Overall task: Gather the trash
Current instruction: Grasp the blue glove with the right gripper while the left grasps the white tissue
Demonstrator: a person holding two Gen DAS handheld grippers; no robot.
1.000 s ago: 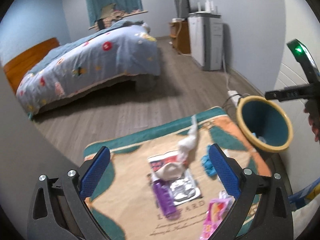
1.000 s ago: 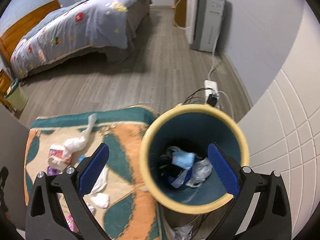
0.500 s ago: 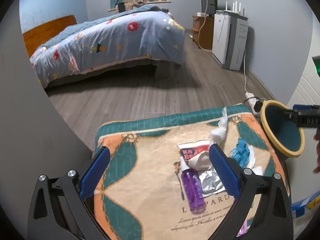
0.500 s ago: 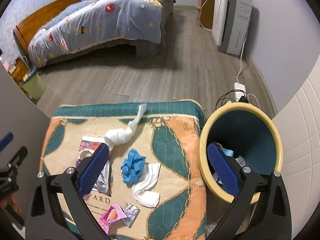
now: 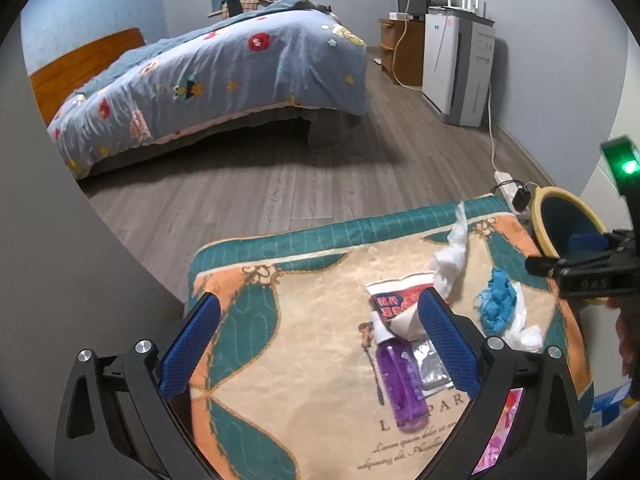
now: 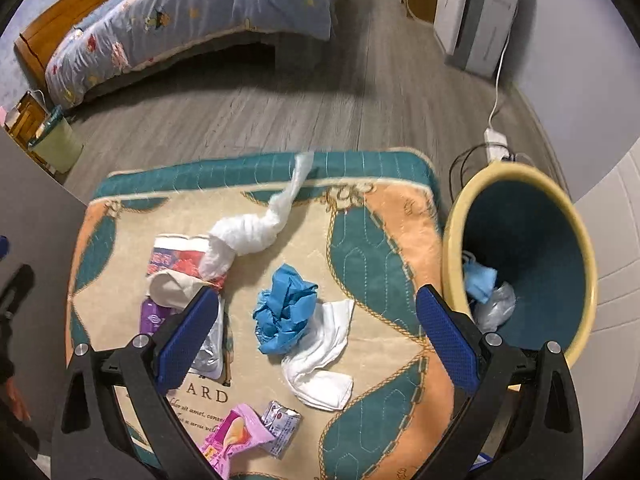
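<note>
Nearest the right wrist camera, the right gripper (image 6: 316, 338) hangs with its jaws released and spread wide, nothing between the blue pads. It hovers over the bench (image 6: 384, 248), which is covered by a quilted cream, teal and orange cloth.

At six o'clock in that view, close to the camera, lie a pink wrapper (image 6: 234, 438) and, just beside it, a small silver sachet (image 6: 282, 426). Slightly further in, a folded white tissue (image 6: 320, 360) touches a crumpled blue glove (image 6: 286, 310) near the centre. At nine o'clock a silver foil pouch (image 6: 210, 344) is partly hidden behind the left pad, with a purple bottle (image 6: 154, 316) beside it. Beyond these a red and white packet (image 6: 172, 256) lies under the end of a twisted white tissue (image 6: 256, 228), whose tail runs toward twelve o'clock and the far edge of the bench.

At three o'clock, just off the bench edge, stands the trash bin (image 6: 576, 248), yellow-rimmed and teal inside, with a blue mask and crumpled clear plastic at its bottom.

The left gripper (image 5: 318, 344) also has its jaws released and holds nothing; it hovers above the bench's near left part, the purple bottle lying by its right pad.

Further off are grey plank floor (image 6: 280, 116), a bed (image 5: 224, 68) at eleven o'clock, and a white appliance (image 5: 456, 68) at one o'clock against the wall.
</note>
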